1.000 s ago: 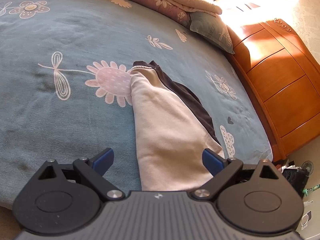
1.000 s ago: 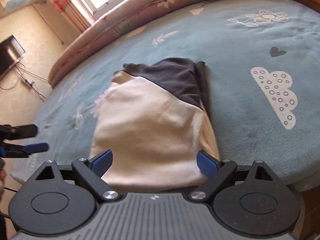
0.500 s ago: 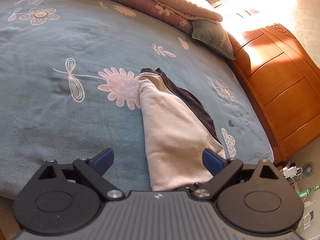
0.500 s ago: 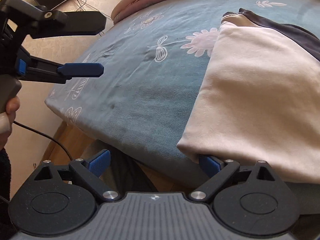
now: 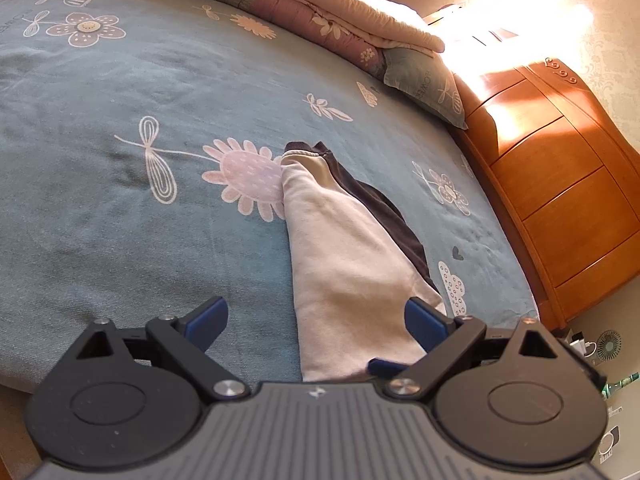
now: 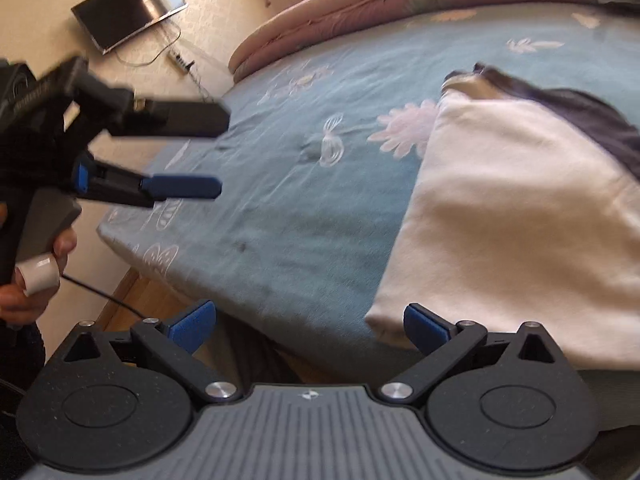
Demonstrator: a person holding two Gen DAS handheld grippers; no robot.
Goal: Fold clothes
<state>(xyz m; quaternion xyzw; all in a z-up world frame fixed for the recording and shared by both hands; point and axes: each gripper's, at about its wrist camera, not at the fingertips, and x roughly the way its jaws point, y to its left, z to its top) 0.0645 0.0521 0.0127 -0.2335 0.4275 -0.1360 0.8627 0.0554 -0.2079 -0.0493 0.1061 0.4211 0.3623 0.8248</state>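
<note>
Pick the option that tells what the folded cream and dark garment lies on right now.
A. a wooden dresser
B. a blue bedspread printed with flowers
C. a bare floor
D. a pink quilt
B: the garment lies flat on the blue bedspread, beside a printed pink flower; the dresser and the quilt stand apart from it.

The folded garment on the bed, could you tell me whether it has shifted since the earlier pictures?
No. In the left wrist view the folded garment keeps its top edge against the same pink flower print on the bedspread; only the camera has moved.
</note>
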